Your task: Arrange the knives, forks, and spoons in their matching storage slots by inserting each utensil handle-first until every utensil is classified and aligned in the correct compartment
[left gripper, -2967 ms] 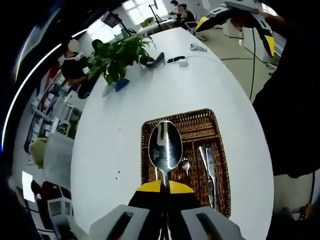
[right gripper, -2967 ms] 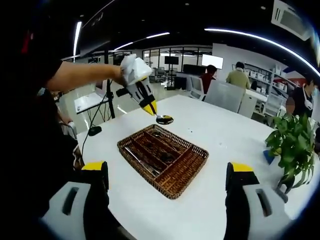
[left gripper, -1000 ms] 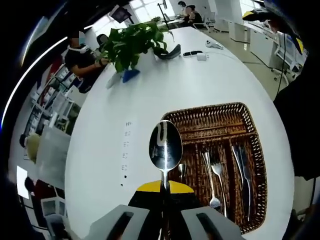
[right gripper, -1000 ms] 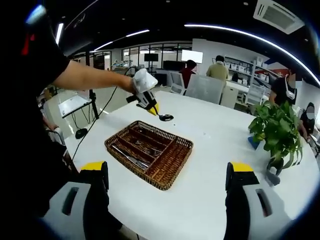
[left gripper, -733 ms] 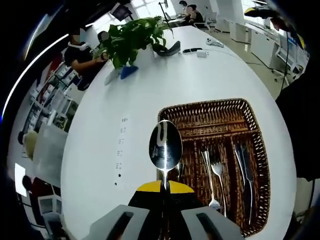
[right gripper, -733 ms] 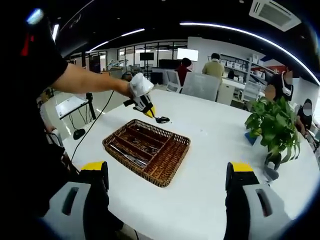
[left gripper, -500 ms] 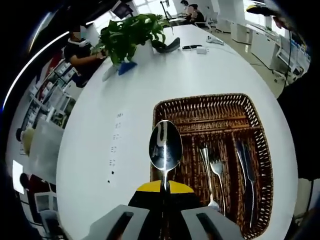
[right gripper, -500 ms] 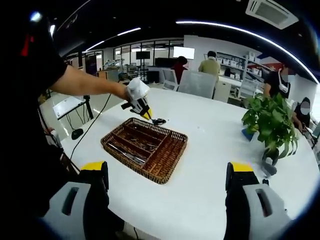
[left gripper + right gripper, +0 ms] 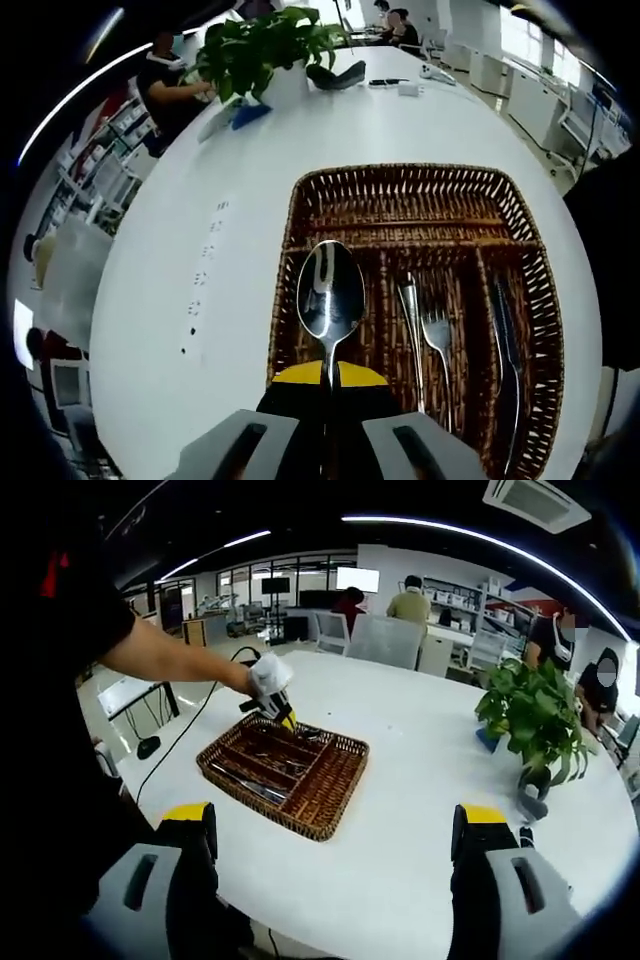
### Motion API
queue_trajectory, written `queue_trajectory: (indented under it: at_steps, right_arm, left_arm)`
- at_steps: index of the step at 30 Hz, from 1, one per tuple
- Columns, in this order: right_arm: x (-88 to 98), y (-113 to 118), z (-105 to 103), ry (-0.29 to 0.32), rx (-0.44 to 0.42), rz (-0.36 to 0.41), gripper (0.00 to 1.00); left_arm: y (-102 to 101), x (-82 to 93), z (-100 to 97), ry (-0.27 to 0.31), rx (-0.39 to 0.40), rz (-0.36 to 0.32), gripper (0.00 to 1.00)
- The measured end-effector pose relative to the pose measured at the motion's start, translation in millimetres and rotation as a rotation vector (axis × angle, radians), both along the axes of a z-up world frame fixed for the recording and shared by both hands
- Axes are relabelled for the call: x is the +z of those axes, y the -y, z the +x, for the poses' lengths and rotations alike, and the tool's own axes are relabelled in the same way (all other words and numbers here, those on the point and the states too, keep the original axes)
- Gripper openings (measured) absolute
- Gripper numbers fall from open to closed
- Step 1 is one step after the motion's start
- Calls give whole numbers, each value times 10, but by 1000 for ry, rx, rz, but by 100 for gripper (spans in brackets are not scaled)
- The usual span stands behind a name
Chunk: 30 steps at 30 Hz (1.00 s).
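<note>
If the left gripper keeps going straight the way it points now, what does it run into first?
Most likely the wicker tray: the left gripper, shut on the spoon, aims into the tray's leftmost slot, beside the fork and knife. The spoon bowl would touch first; the height above the tray is unclear.

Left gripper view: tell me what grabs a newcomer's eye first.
The shiny spoon held bowl-up in the left gripper, over the left side of the wicker tray. Beside it, a fork and a knife lie in slots to its right; a leafy plant stands at the table's far end.
</note>
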State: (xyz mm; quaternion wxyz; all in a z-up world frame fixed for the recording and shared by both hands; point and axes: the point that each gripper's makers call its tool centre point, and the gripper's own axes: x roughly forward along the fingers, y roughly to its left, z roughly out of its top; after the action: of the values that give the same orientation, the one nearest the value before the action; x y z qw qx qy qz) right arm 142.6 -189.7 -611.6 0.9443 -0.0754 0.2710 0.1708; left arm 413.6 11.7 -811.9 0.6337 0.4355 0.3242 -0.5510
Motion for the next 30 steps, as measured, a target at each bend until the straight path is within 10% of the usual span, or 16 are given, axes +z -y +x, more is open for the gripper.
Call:
queue_trajectory:
  at_steps: [30]
  right_arm:
    - [-76,-55,-27,-40,-15,-36,99]
  left_arm:
    - [121,-416,-38,-77,-2,-5,0]
